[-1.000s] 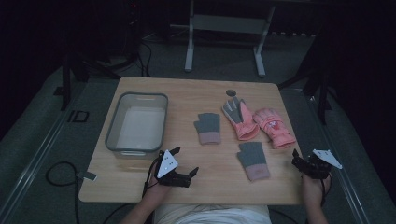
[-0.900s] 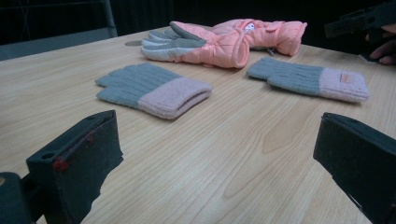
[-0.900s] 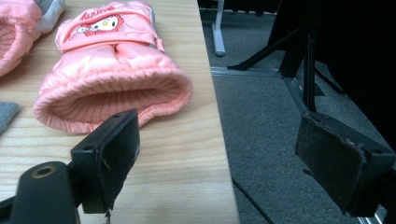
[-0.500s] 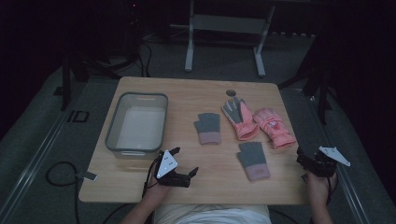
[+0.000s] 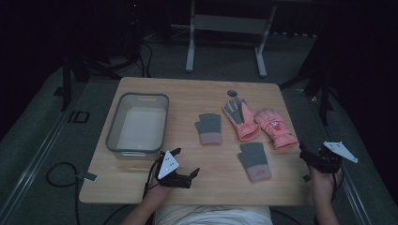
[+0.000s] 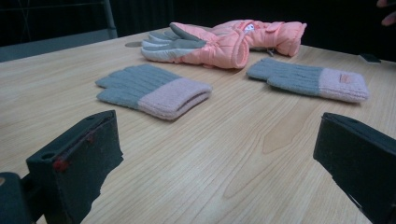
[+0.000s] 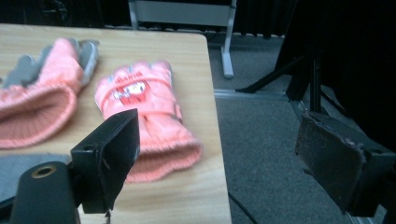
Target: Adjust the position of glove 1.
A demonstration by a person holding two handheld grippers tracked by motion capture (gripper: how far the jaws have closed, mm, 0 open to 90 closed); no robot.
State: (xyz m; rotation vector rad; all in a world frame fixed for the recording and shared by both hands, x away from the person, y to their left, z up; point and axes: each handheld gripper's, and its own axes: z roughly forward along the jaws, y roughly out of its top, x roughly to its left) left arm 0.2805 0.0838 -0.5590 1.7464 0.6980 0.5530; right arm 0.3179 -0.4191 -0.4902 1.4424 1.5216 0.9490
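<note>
Pink ski gloves [image 5: 261,123] and grey knit gloves [image 5: 210,128] lie spread on the table [image 5: 187,96] beside a clear bin [image 5: 138,123], probably for sorting; left tongs [image 5: 184,165] and right tongs [image 5: 305,154] gape, released, holding nothing.

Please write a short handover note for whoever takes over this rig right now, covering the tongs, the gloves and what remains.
Left tongs: open, holding nothing, low over the near edge of the table, beside the clear bin.
Right tongs: open, holding nothing, past the table's right edge, near the pink glove with the picture.
Gloves: far grey knit glove mid-table, near grey knit glove closer to the person, pink glove with grey fingers beside its pair. All four lie flat on the table.
Done: nothing is in the bin.
Left: probably picking up the gloves and putting them in the bin, though that is a guess.
</note>
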